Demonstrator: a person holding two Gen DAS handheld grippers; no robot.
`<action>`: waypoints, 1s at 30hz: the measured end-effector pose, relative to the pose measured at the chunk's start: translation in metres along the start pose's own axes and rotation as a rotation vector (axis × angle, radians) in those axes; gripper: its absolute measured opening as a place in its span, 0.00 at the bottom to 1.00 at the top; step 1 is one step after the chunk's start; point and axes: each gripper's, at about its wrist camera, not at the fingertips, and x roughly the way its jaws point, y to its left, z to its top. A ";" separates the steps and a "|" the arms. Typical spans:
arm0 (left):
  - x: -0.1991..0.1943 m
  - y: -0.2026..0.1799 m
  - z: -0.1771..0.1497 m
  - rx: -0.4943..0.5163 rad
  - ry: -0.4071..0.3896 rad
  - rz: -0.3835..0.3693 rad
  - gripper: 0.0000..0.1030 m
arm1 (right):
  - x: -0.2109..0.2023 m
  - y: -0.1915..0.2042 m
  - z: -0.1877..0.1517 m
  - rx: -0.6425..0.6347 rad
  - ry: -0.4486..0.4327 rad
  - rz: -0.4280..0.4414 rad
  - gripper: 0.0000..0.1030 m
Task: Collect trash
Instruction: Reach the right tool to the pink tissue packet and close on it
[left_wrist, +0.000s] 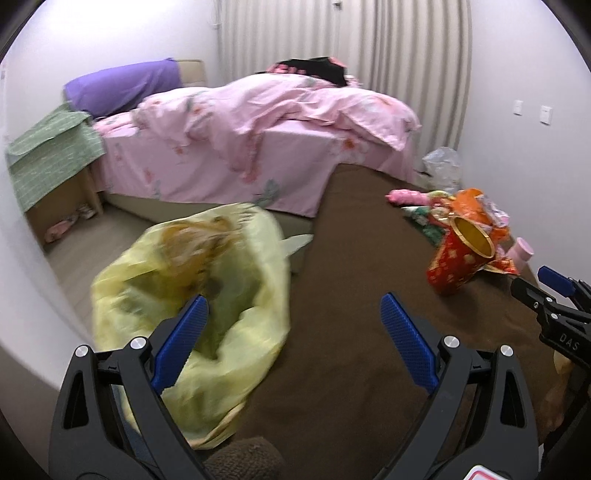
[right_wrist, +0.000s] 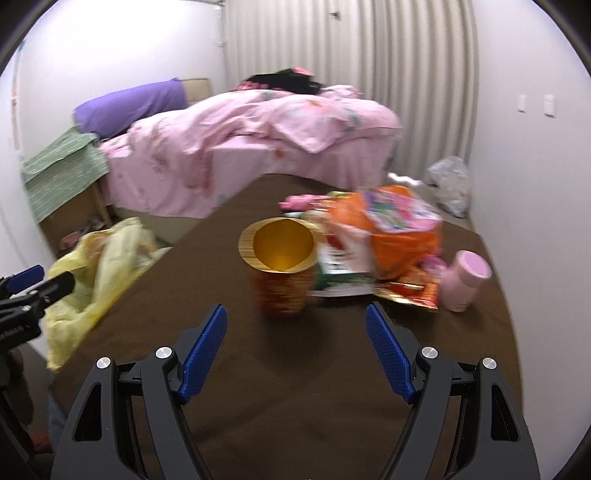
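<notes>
A yellow trash bag (left_wrist: 192, 295) lies open at the left edge of a brown cloth surface (left_wrist: 351, 332); it also shows in the right wrist view (right_wrist: 99, 266). My left gripper (left_wrist: 293, 317) is open and empty, its left finger over the bag's mouth. A red paper cup with a gold inside (right_wrist: 282, 269) stands just ahead of my open, empty right gripper (right_wrist: 295, 325); the cup also shows in the left wrist view (left_wrist: 460, 262). Behind it lie an orange snack bag (right_wrist: 388, 229), a green box (right_wrist: 340, 273), wrappers and a pink bottle (right_wrist: 465, 280).
A bed with pink bedding (left_wrist: 258, 125) stands beyond the brown surface. A nightstand under a green cloth (left_wrist: 51, 155) is at the left wall. A clear plastic bag (right_wrist: 448, 184) lies on the floor by the right wall. Curtains (right_wrist: 351, 74) hang behind.
</notes>
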 end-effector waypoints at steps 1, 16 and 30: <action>0.007 -0.007 0.002 0.013 0.001 -0.021 0.87 | 0.001 -0.007 -0.001 0.008 0.002 -0.017 0.71; 0.080 -0.071 0.041 0.099 0.109 -0.251 0.91 | 0.077 -0.107 0.085 0.011 -0.054 -0.089 0.71; 0.092 -0.059 0.033 0.082 0.186 -0.295 0.86 | 0.146 -0.107 0.078 0.020 0.132 -0.059 0.31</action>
